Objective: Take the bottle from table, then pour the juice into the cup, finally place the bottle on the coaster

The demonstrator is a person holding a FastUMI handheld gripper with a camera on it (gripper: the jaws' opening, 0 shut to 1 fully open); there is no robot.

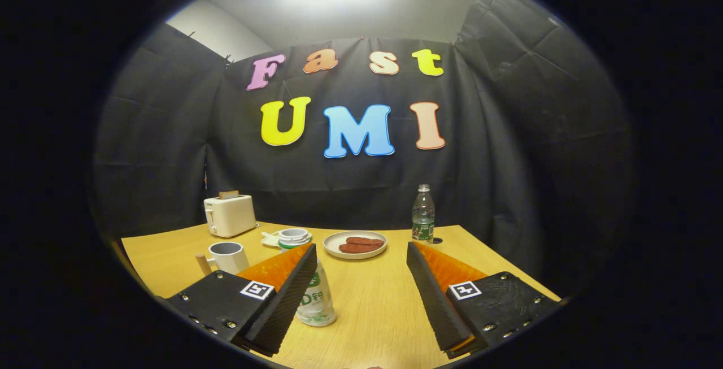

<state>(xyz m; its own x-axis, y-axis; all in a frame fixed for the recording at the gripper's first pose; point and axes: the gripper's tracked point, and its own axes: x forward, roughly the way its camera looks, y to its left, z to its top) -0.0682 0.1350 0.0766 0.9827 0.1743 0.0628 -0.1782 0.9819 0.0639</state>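
Bottle (316,295) half hidden, hand-held gripper (361,295) open

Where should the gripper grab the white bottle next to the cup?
Probably around its middle, coming in level from the front. The white bottle stands upright on the table, partly behind the left finger, so the open gripper should shift left to straddle it. Its round, straight body suits a side squeeze. The cup sits close, so go in carefully.
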